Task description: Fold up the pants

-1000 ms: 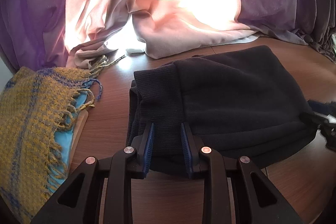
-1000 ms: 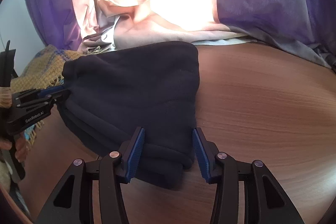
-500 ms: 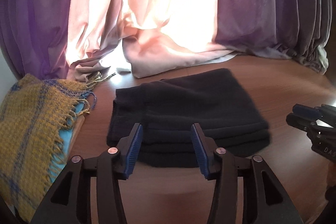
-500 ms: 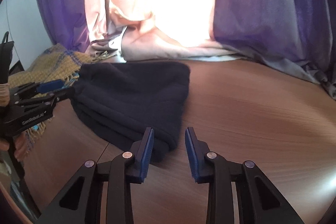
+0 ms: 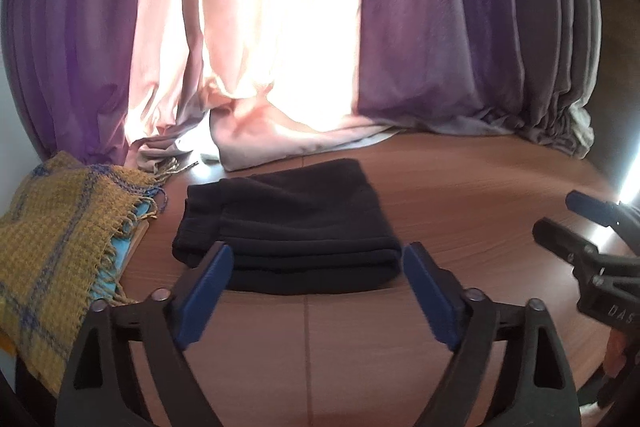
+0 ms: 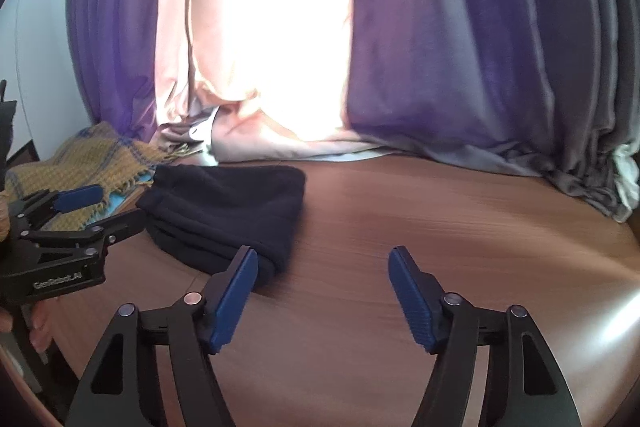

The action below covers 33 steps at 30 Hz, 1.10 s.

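- On the table (image 5: pixel 460 187), just right of the yellow scarf (image 5: pixel 52 227), the pants (image 5: pixel 288 227) sit folded into a neat dark stack, so the job looks basically done.
- Left tongs (image 5: pixel 316 291) and right tongs (image 6: pixel 322 291) have just been opening; both are released, empty and clear of the pants.
- Behind the pants, curtains (image 5: pixel 280 47) pool onto the table. Nothing blocks the stack.
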### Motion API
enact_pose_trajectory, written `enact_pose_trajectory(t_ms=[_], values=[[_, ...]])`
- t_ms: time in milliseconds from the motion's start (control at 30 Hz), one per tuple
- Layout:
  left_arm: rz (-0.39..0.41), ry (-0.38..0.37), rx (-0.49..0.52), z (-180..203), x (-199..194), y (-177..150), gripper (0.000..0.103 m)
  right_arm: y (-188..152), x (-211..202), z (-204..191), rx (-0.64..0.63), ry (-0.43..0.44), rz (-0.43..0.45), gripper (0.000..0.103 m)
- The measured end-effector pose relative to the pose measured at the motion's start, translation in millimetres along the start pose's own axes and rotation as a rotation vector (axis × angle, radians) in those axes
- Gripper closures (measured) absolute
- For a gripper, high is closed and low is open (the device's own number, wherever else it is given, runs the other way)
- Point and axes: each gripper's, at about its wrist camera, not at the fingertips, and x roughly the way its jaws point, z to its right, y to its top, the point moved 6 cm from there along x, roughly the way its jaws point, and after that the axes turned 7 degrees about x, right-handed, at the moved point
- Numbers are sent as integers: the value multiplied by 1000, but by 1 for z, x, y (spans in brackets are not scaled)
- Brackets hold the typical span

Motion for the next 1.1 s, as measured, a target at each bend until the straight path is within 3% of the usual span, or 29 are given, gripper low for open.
enact_pose_trajectory(t_ms=[300, 800, 1100], values=[[59, 38, -17, 33, -65, -8, 0, -10, -69, 26, 40, -37, 47, 9], [101, 62, -30, 77, -148, -48, 0, -62, -160, 48, 51, -46, 52, 9], [101, 59, -40, 86, -173, -65, 0, -81, -194, 47, 41, -55, 62, 9]])
